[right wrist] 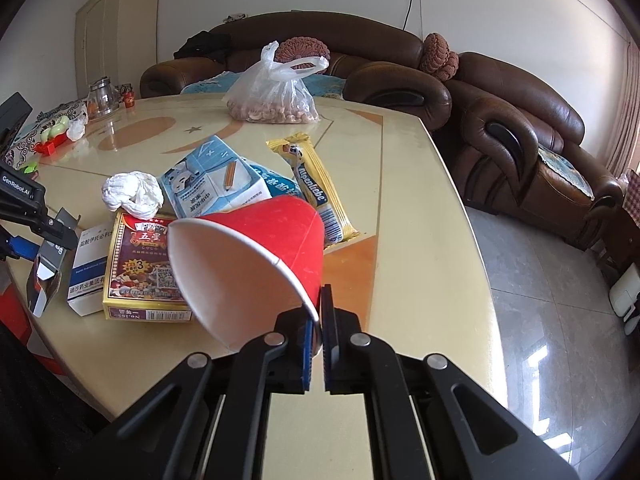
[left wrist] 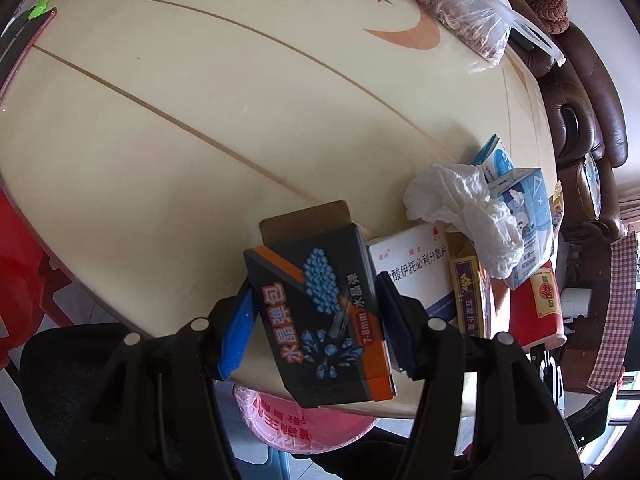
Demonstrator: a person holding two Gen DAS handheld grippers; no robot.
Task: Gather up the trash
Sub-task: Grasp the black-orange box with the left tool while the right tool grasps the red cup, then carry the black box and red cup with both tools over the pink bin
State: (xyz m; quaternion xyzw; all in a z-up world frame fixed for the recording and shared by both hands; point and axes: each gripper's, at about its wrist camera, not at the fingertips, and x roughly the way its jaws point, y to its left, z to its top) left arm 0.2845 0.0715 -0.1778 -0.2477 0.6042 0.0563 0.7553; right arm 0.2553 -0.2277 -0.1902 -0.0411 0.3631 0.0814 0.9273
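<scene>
The big cream tabletop [right wrist: 420,208] fills most of the room in front of the brown leather sofa [right wrist: 400,64], and the trash sits bunched near its close edge. At the far side a plastic bag of nuts [right wrist: 276,96] stands well apart from that pile.

In the pile, a blue-and-white carton [right wrist: 216,184] lies flattened beside a yellow snack wrapper [right wrist: 316,188], with a playing-card box [right wrist: 140,268] and a white medicine box [right wrist: 90,268] touching in front of them. A crumpled tissue [right wrist: 134,194] rests against the carton.

The right gripper [right wrist: 318,344] has its fingers pressed onto the rim of a red paper cup [right wrist: 260,256], which hangs tilted on its side above the tabletop, mouth toward the left. The left gripper [left wrist: 316,328] holds its fingers against the two long sides of a dark box [left wrist: 320,304] with orange trim, its end flap open, lifted over the table edge. Below it shows a pink-lined bin [left wrist: 304,424], partly hidden.

My worry is the cup: a pinch on one thin wall can buckle the paper or let it swing and slip out. The dark box looks tilted in its grip, so it may twist free, or miss the bin if released too far over the tabletop. The open flap could catch on the rim.
</scene>
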